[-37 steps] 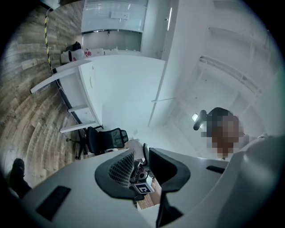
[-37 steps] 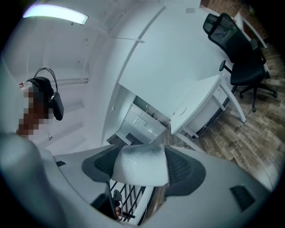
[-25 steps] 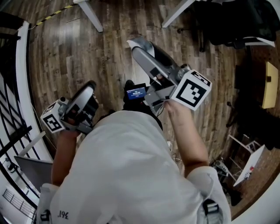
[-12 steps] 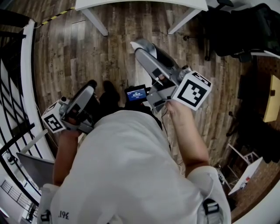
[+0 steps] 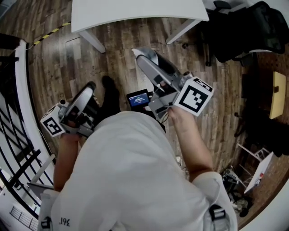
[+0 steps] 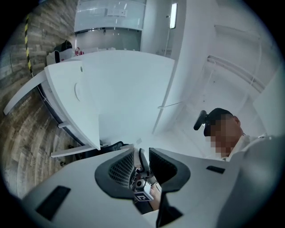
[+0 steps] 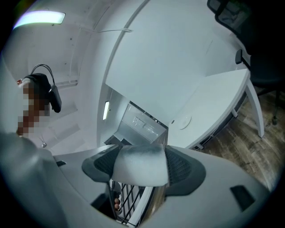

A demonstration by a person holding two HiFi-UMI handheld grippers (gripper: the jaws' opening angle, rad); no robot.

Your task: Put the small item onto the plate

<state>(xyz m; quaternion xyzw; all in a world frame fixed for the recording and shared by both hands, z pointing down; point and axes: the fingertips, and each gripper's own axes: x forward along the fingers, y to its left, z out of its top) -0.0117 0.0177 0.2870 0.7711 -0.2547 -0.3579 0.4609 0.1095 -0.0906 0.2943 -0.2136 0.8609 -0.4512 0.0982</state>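
The right gripper (image 7: 142,168) is clamping down on the small item (image 7: 140,159), a pale, soft-looking block wedged squarely between its two dark pads, filling the whole gap. From the head view that gripper is reaching forward and up-left over the wooden floor (image 5: 113,54), its marker cube (image 5: 194,96) sitting right above the person's right hand (image 5: 177,116).

Over on the other side, the left gripper (image 6: 141,156) is hanging with its jaws a narrow slit apart and nothing between them; through the slit only the far-off right gripper is showing. It is sitting low at the person's left side, well apart from the right one.

The white table (image 5: 135,13) is lying ahead at the top of the head view, and neither gripper is over it. In the right gripper view a small round shape (image 7: 183,120) is showing on the table top; whether it is the plate I cannot tell. A small lit screen (image 5: 138,99) is glowing just beside the right gripper's body.
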